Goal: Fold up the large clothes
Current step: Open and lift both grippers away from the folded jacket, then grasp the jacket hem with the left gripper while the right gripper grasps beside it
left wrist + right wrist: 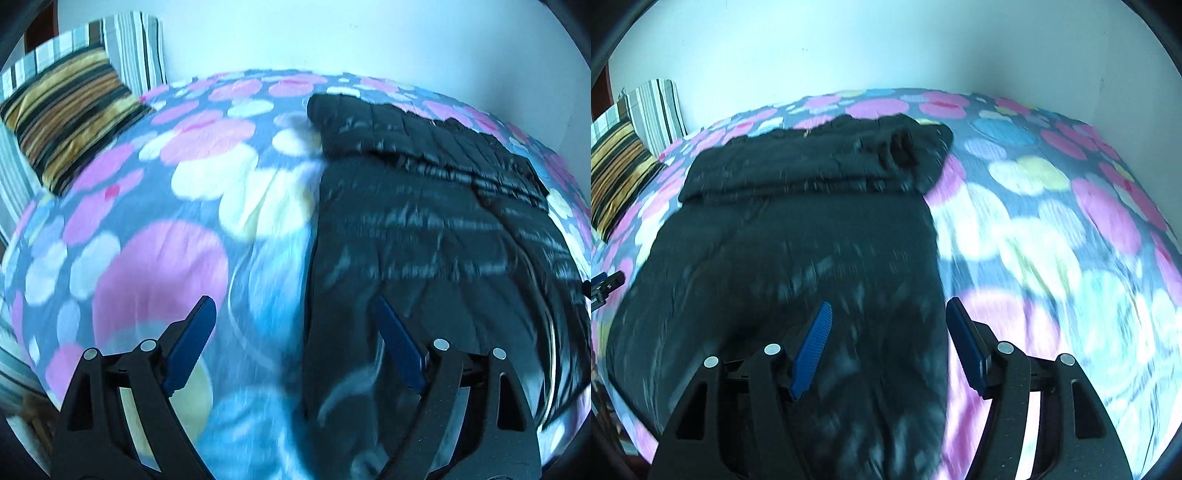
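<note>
Two grippers hang above a bed. Left gripper: blue pads spread wide, nothing between them, poised over the left edge of the black quilted jacket. Right gripper: pads apart, empty, over the jacket's right edge. Jacket lies flat on the floral bedspread, far end folded over (views blurred). Striped pillow far left, against the wall.

Left gripper, right gripper, black frames, 2 blue ribbed pads each, round silver rivets
</note>
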A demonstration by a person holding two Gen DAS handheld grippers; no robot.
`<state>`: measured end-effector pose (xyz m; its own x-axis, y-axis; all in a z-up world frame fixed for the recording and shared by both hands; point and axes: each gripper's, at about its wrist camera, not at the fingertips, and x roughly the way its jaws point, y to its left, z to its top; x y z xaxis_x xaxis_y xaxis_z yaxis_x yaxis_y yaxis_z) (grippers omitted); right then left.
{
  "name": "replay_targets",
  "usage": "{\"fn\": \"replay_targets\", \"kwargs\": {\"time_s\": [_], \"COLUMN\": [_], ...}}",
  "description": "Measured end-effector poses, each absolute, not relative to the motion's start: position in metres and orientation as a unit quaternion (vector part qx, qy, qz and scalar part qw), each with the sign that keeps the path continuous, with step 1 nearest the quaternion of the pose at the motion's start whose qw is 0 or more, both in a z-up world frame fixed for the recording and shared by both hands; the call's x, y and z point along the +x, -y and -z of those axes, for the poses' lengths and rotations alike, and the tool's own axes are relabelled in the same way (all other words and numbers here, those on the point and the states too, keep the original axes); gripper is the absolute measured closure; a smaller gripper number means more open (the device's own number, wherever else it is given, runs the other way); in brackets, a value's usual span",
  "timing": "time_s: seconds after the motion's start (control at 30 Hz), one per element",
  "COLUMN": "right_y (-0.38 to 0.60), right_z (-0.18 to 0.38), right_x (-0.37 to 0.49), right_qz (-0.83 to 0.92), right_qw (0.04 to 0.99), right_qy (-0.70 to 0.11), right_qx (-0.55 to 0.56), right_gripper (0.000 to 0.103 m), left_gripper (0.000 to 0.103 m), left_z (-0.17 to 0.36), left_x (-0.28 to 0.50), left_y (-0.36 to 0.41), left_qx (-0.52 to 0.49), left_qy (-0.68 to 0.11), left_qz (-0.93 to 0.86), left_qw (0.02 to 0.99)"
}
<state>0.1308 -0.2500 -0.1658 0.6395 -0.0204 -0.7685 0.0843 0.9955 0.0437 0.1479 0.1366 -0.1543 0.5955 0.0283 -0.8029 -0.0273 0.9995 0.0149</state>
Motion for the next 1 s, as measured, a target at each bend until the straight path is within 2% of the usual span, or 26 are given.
{"fn": "replay_targets", "kwargs": {"time_s": [0.33, 0.67, 0.77, 0.83, 0.87, 0.93, 1.0], "right_y": [0.252, 0.253, 0.253, 0.251, 0.250, 0.246, 0.242], "right_z": [0.188, 0.202, 0.205, 0.206, 0.207, 0.206, 0.205], "right_x": [0.083, 0.065, 0.063, 0.060, 0.058, 0.056, 0.054], "right_qz": [0.021, 0.015, 0.013, 0.012, 0.008, 0.005, 0.001], "right_qw": [0.891, 0.883, 0.880, 0.881, 0.881, 0.881, 0.882], "right_qy": [-0.450, -0.463, -0.467, -0.465, -0.465, -0.465, -0.463], "right_qx": [0.049, 0.075, 0.086, 0.086, 0.089, 0.088, 0.083], "right_gripper": [0.035, 0.033, 0.033, 0.045, 0.055, 0.064, 0.074], "left_gripper": [0.013, 0.014, 0.023, 0.035, 0.039, 0.054, 0.062], "left_z": [0.183, 0.189, 0.190, 0.189, 0.189, 0.188, 0.188], "left_x": [0.107, 0.099, 0.098, 0.096, 0.095, 0.094, 0.093], "left_y": [-0.152, -0.143, -0.141, -0.138, -0.136, -0.134, -0.133], "left_qx": [-0.082, -0.062, -0.062, -0.064, -0.066, -0.075, -0.080], "left_qy": [-0.483, -0.477, -0.476, -0.474, -0.474, -0.474, -0.474], "left_qz": [0.057, 0.074, 0.076, 0.082, 0.088, 0.098, 0.102], "left_qw": [0.870, 0.874, 0.874, 0.874, 0.874, 0.872, 0.871]}}
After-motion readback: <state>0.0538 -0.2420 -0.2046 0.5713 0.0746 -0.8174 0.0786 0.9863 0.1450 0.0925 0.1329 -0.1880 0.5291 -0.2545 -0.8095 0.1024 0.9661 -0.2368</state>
